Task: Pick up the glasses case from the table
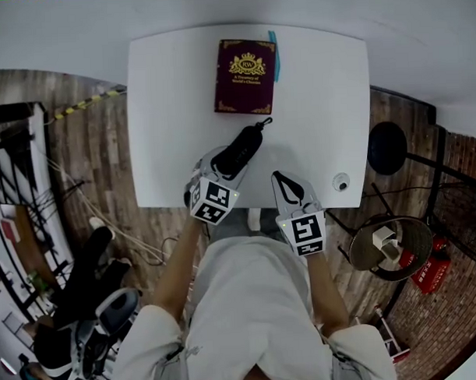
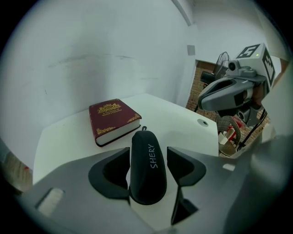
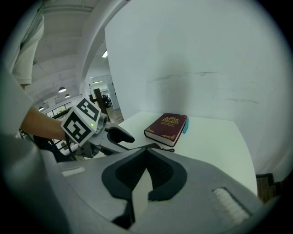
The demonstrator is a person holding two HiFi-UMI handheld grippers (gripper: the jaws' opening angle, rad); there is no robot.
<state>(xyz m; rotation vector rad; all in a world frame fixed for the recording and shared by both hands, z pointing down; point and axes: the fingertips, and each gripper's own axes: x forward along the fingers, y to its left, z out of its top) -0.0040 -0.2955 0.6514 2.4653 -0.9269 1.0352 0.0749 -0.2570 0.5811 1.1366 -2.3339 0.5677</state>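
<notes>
Case: black, rounded, soft-shell glasses case with a small loop at its far end lies on white table, right between jaws of your left gripper. Jaws stand apart, gap each side, pads not pressing. Probably light, semi-stiff, smooth and tapered, so pinch gently across broad middle. Case closed, contents hidden. Your right gripper: jaws together, empty. Maroon hardback book beyond left jaw tips.
</notes>
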